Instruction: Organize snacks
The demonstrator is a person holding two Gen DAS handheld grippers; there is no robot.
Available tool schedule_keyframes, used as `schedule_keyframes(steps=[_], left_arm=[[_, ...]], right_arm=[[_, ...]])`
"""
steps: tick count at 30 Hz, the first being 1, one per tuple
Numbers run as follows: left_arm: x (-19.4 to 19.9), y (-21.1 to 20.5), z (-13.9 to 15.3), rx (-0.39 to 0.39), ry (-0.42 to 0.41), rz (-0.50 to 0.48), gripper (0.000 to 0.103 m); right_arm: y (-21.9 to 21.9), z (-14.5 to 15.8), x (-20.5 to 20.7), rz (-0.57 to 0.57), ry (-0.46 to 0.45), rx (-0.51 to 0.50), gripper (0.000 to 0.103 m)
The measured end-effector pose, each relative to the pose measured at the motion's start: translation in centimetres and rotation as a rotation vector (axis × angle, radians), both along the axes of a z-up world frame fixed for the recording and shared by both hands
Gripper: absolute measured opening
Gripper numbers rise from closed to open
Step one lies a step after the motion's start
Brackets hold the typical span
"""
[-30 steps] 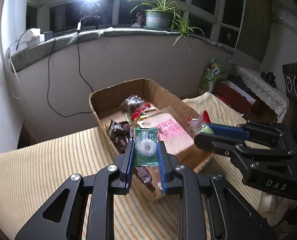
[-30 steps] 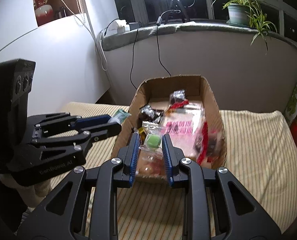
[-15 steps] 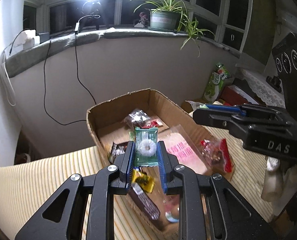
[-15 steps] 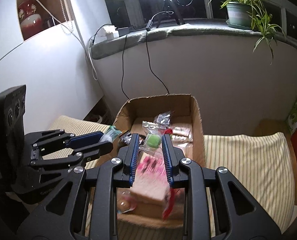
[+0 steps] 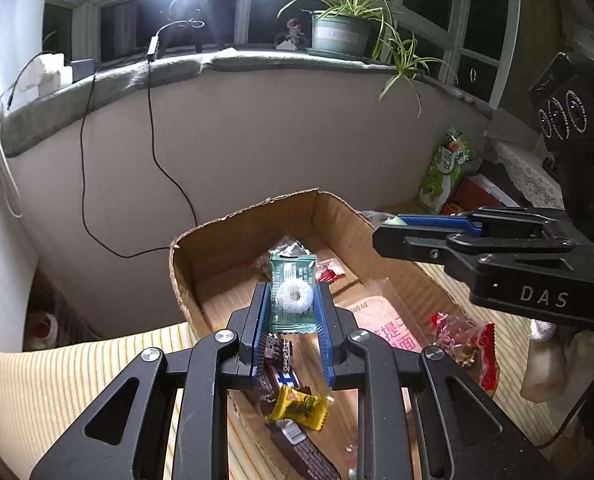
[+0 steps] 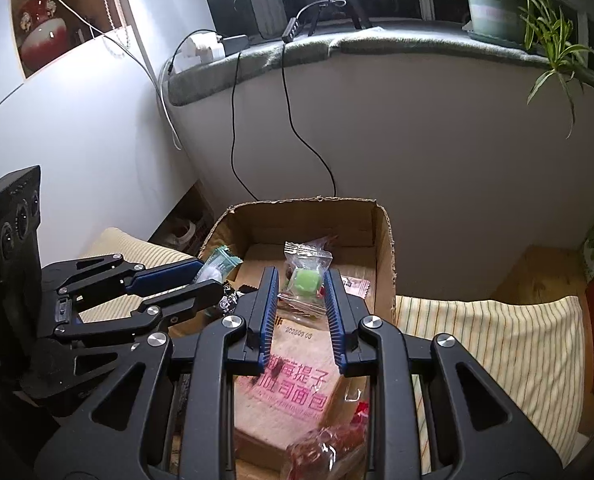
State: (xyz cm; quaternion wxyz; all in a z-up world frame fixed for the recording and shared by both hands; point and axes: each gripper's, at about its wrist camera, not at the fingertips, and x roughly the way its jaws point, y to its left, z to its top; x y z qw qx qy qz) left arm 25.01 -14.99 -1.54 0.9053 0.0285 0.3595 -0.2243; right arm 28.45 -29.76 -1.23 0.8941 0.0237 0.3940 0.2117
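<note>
Over the open cardboard box (image 5: pixel 233 248) on the striped surface (image 5: pixel 57 380): left hand-held gripper (image 5: pixel 293 300) clamped narrow on a green wrapped ring candy (image 5: pixel 293 296), held above the box interior. Right hand-held gripper (image 6: pixel 301 284) pinches a clear packet with a green sweet (image 6: pixel 305 280), also above the box. Inside lie a pink-lettered bread pack (image 6: pixel 293 392), a yellow candy (image 5: pixel 299 406) and dark bars (image 5: pixel 279 354).

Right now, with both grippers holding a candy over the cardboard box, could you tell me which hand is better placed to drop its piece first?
Probably the right gripper: its green candy hangs over bare floor deep inside the cardboard box. The left gripper, holding the mint packet, sits closer to the box's side wall.
</note>
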Motion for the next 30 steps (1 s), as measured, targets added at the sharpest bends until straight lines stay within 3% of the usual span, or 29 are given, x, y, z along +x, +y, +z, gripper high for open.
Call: schedule_keyframes(steps=[21,22,25,26,30], left_arm=[[0.4,-0.2,-0.7,0.022,0.015,-0.012,0.022],[0.5,-0.2,-0.7,0.023,0.015,-0.012,0.022],[0.3,-0.3,-0.6,0.025,0.014,-0.012,0.027],[0.3,-0.3,-0.6,0.024,0.013,-0.012,0.031],[-0.1,-0.3,-0.5,0.027,0.01,-0.011,0.032]], right_arm=[[0.3,-0.8,0.6,-0.016,0.011,-0.019,0.026],[0.3,-0.8,0.6,-0.019,0.011,-0.019,0.027],[0.0,-0.7,0.3,-0.028,0.001,-0.019,0.057],[0.0,-0.6,0.1,-0.029,-0.006,-0.018,0.062],[-0.4,-0.2,-0.3,-0.037,-0.013,-0.013,0.062]])
